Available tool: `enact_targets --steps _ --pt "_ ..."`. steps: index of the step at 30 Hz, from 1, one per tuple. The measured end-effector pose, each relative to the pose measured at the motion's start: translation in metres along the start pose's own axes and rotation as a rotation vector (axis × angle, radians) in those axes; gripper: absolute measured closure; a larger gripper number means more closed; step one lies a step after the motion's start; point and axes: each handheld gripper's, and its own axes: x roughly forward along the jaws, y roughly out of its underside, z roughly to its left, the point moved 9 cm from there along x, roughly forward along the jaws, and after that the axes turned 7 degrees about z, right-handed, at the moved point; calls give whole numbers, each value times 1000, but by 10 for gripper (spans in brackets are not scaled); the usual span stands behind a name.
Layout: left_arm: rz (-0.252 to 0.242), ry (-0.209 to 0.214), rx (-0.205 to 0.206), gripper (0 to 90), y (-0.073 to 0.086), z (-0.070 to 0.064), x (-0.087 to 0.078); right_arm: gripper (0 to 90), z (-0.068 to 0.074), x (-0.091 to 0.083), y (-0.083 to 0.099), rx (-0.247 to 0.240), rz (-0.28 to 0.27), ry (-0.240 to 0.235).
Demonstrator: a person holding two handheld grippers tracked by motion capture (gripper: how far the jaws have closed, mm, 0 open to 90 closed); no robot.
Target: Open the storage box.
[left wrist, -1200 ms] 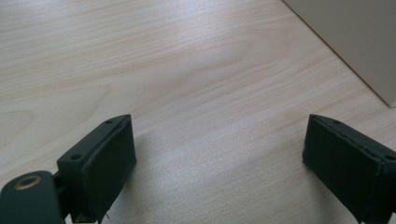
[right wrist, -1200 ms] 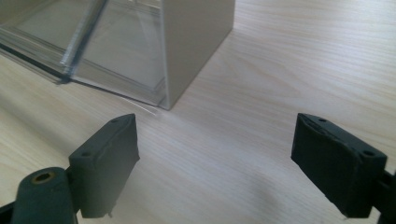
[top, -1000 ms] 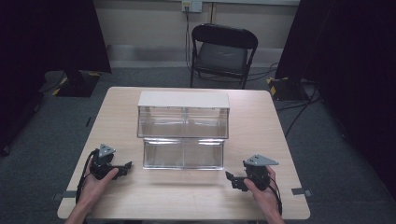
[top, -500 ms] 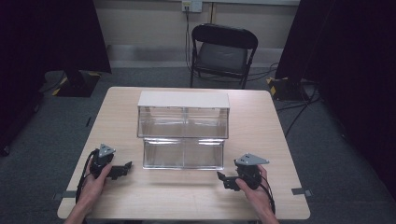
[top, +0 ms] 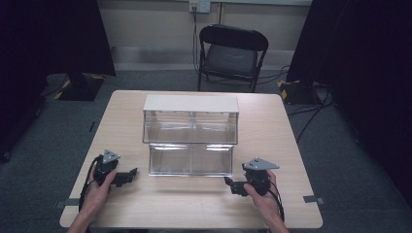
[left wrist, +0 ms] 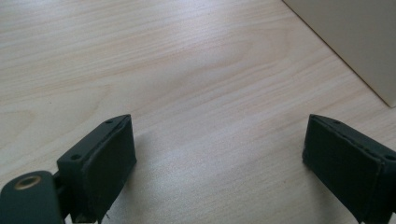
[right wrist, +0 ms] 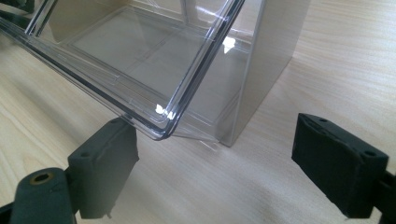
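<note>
Right gripper (top: pixel 236 186): shifted leftward since the earlier frame, jaws spread wide, aimed at the near corner of the clear drawer unit (top: pixel 190 138), mid-table. Left gripper (top: pixel 127 175): jaws parked apart, nothing held, beside the unit, presumably awaiting use.

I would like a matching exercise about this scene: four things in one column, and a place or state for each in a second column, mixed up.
Things:
1. left tongs
2. right tongs
3. clear drawer unit
4. black chair

Places or states:
A. on the floor beyond the far edge of the table
B. open, near the unit's front right corner
C. standing in the middle of the table
D. open over bare wood, at the unit's front left

Right pairs: 1-D, 2-B, 3-C, 4-A
</note>
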Motion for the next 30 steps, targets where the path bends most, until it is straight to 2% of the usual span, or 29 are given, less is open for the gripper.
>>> enact_targets --steps 8,10,20,30 --pt "0 -1 1 89 0 0 0 138 1 0 0 8 0 1" --pt "0 -1 1 89 0 0 0 138 2 -1 -1 11 -5 -16" --pt "0 0 0 88 0 0 0 139 0 -1 -1 9 -12 4" --pt "0 0 0 89 0 0 0 146 1 -2 -1 10 -14 2"
